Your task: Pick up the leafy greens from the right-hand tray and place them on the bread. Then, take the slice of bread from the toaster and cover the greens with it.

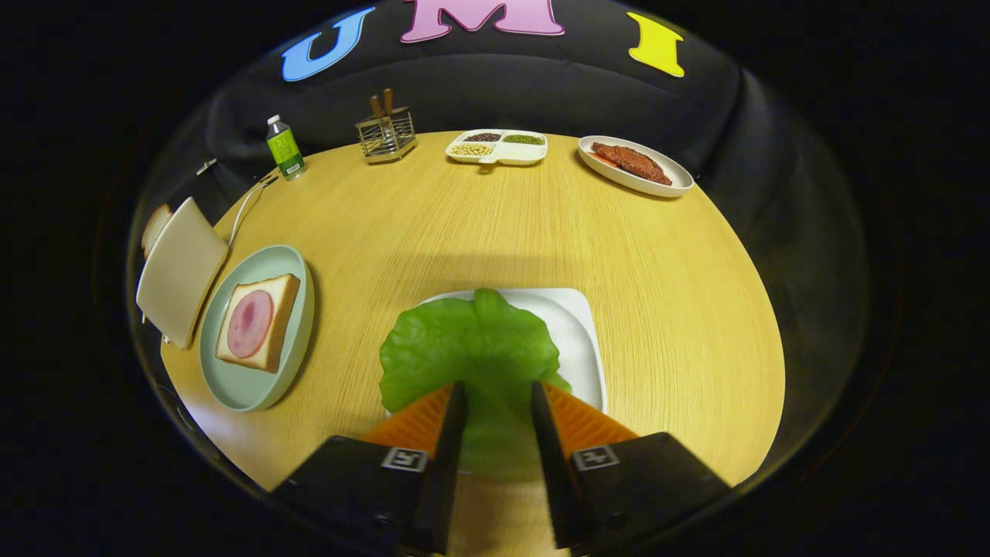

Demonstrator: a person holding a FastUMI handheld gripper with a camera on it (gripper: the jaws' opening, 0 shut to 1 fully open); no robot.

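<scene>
A green lettuce leaf (472, 348) fills the gap between my fingers and spreads out ahead of them over the left part of the white tray (576, 325). My gripper (499, 394) is shut on the leaf's near end. To the left, a slice of bread topped with a round of ham (257, 322) lies on a pale green plate (247, 387). Just beyond that plate stands a cream toaster (179, 271), with a slice of bread (155, 227) sticking out of its top.
Along the far edge of the round wooden table stand a green bottle (285, 147), a wire utensil holder (386, 133), a divided dish of beans (497, 146) and an oval plate with meat (634, 165). The toaster's white cord (246, 205) runs toward the bottle.
</scene>
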